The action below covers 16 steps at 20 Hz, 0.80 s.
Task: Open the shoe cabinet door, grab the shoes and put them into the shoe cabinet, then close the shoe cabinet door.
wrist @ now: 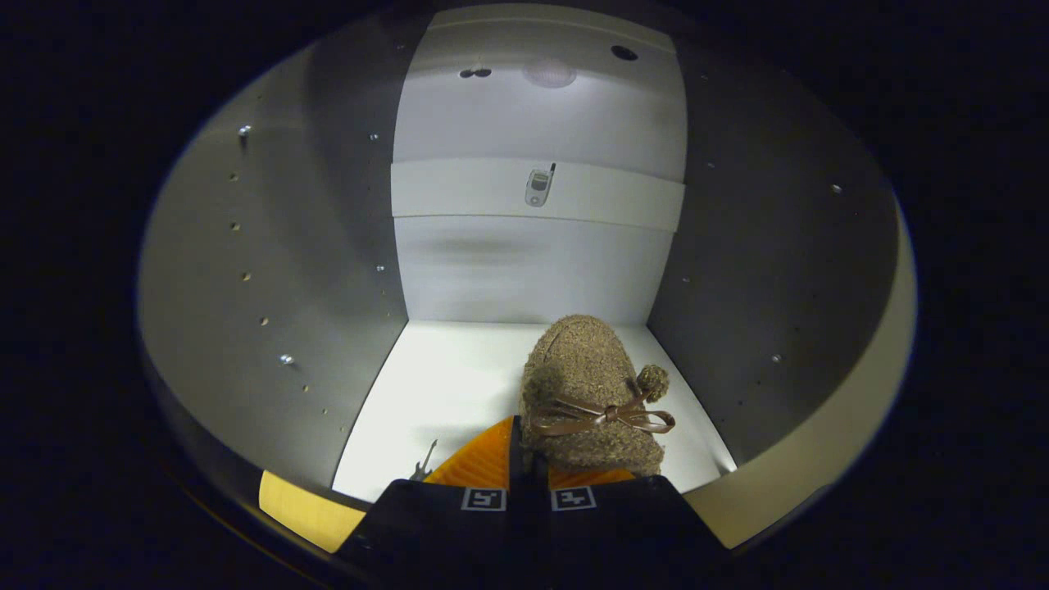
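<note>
One fuzzy brown shoe (586, 393) with a bow (602, 415), toe pointing inward, on the white floor of the cabinet (442, 385), gripper (524, 459) fingers drawn together on the shoe's heel edge, grey side walls, small phone-shaped sticker (538, 186) on the back panel.

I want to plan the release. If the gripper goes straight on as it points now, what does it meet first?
The gripper is shut on the shoe, so the shoe leads. Ahead of its toe is bare shelf, then the back wall. The wall probably comes first, though depth is unclear.
</note>
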### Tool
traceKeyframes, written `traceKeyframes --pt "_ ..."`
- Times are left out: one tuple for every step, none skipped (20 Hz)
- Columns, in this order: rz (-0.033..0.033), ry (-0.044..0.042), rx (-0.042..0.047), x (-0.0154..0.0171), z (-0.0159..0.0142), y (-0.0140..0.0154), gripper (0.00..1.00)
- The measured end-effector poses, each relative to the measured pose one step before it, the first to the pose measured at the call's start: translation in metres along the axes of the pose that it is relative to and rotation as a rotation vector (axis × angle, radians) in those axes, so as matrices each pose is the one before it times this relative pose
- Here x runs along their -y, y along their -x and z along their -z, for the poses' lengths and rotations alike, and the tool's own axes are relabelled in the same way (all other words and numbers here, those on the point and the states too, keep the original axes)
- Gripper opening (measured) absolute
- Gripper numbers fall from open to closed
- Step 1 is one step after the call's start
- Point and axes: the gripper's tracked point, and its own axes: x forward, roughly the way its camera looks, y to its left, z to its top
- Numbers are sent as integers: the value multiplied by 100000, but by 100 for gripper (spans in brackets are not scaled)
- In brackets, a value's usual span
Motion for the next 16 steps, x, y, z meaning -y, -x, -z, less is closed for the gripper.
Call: traceKeyframes --pt "-258 120 -262 -5 -158 -922 5" --pt "-263 -82 -793 53 2 -895 5" --pt "55 -426 -641 79 -93 -941 5" --pt "138 -359 -1210 140 41 -925 5" --pt "-119 -390 -1532 124 30 -736 5" --pt "-596 -168 -1130 -82 -55 -649 5" --pt "-673 -158 -785 -80 -54 -520 5" --pt "-489 -291 -477 0 -106 -435 5" --pt "-693 -815 137 4 -143 -281 5" --pt "-722 -979 402 -36 -200 -209 5" --pt "-538 -781 350 -25 -93 -302 5" --pt "-265 -593 -599 58 95 -331 5" --pt "-1107 -428 -563 -87 97 -113 5" --pt "-508 87 177 -9 -33 -119 6" --pt "-418 522 309 -41 7 55 6" --pt "628 822 885 106 -106 -92 6"
